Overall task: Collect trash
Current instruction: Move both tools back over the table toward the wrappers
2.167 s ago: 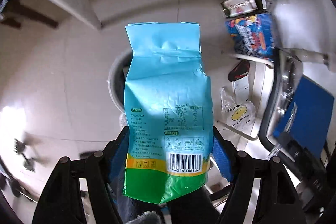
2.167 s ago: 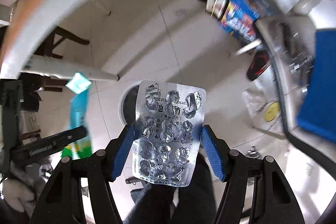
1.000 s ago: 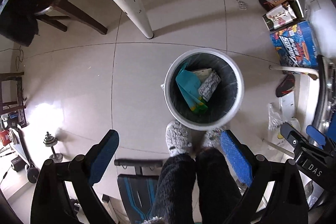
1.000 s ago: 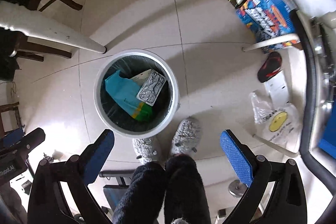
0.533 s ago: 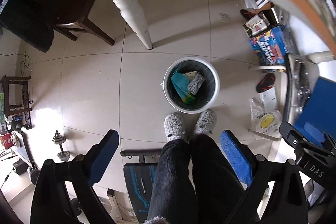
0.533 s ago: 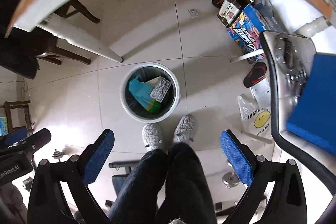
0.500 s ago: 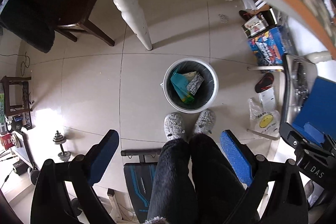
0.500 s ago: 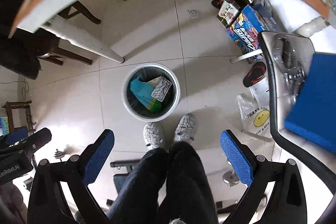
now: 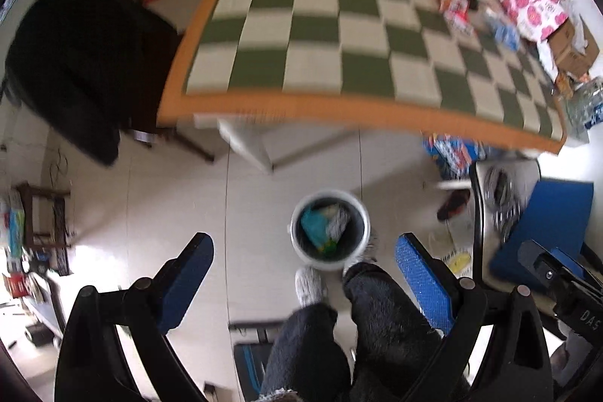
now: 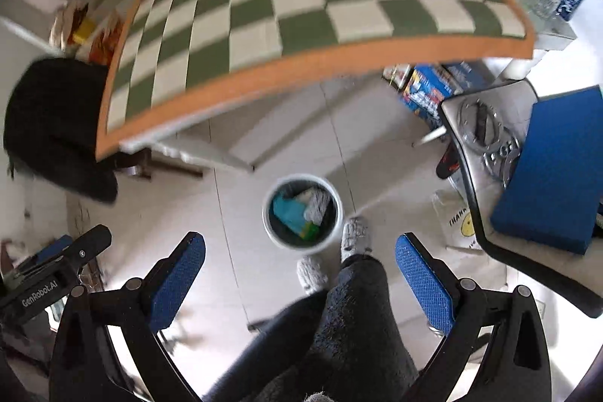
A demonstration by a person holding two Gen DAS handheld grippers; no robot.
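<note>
Sitting on the floor, the bin (image 9: 329,228) holds a pouch (image 9: 313,225) and blister pack (image 10: 316,206); both claws (image 9: 303,283) (image 10: 299,279) gape empty near the bench (image 9: 339,108) edge.

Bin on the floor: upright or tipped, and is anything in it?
Upright and partly filled. The bin's round rim faces up, and a blue packet and a silvery blister pack lie inside.

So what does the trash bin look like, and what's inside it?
The trash bin is a small round bucket with a pale rim and a dark inside, standing upright and open on the tiled floor, just in front of the person's fuzzy grey slippers. Inside lie a blue and green bag and a silvery crumpled pill sheet. Neither gripper touches it.
</note>
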